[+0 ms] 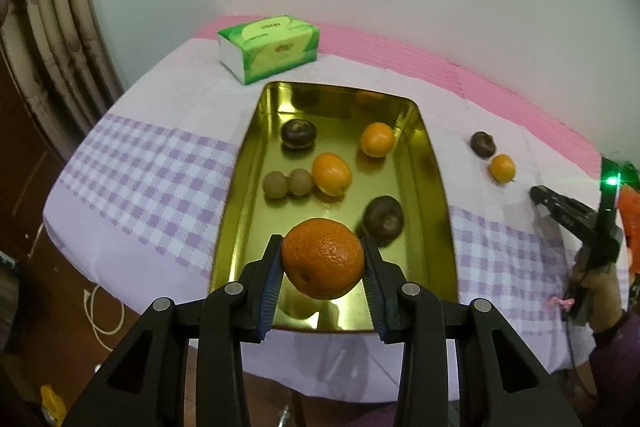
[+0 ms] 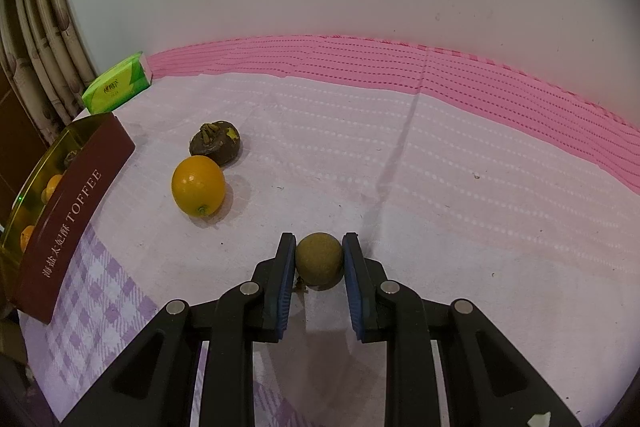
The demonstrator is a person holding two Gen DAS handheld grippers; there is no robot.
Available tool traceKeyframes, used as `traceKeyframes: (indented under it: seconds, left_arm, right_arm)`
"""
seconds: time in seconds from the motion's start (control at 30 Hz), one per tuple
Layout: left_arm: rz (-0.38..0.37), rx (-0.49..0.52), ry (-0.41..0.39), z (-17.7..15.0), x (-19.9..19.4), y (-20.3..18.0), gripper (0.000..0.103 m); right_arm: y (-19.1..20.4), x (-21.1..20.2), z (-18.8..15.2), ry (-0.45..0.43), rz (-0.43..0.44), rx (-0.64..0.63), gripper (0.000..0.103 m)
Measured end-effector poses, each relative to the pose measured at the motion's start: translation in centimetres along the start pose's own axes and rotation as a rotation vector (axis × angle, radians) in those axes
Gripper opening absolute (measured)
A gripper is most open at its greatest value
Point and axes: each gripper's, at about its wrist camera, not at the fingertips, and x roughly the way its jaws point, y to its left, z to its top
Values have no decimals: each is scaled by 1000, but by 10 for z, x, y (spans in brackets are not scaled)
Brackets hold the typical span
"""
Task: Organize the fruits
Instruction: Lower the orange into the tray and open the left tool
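Note:
My left gripper [image 1: 323,259] is shut on a large orange [image 1: 323,257] and holds it above the near end of a gold tin tray [image 1: 434,187]. In the tray lie two small oranges [image 1: 332,174], two dark brown fruits [image 1: 383,218] and two small tan fruits [image 1: 275,184]. My right gripper [image 2: 319,259] is shut on a small tan round fruit [image 2: 319,259] low over the cloth. A yellow-orange fruit [image 2: 198,185] and a dark brown fruit [image 2: 215,143] lie on the cloth to its left; they also show in the left wrist view [image 1: 502,168].
A green tissue pack [image 1: 269,47] stands behind the tray. The tray's brown side reads TOFFEE [image 2: 76,215]. The table has a lilac checked and pink cloth [image 2: 440,167] and backs on a white wall. A cable lies on the floor at left [image 1: 102,311].

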Motion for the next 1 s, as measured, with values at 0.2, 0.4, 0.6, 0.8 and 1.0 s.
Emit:
traceKeyframes:
  seconds: [0.2,0.4,0.6,0.8,1.0]
  left_arm:
    - [28,-5,8,3,11,6,39]
    - [52,20,3,7,21,1,39]
    - [74,42,12,9,32,-3,39]
    - [90,50,13,12,39,-4,39]
    - [98,61,23,13,45,-5,39]
  right_arm:
    - [0,0,0,-1,3,2,22]
    - [-1,0,0,-2,10,6,22]
    - [-2,0,-1,-3,11,8,22]
    - [-2,0,0,-4,11,7,22]
    - [-2,0,0,-4,11,8,22]
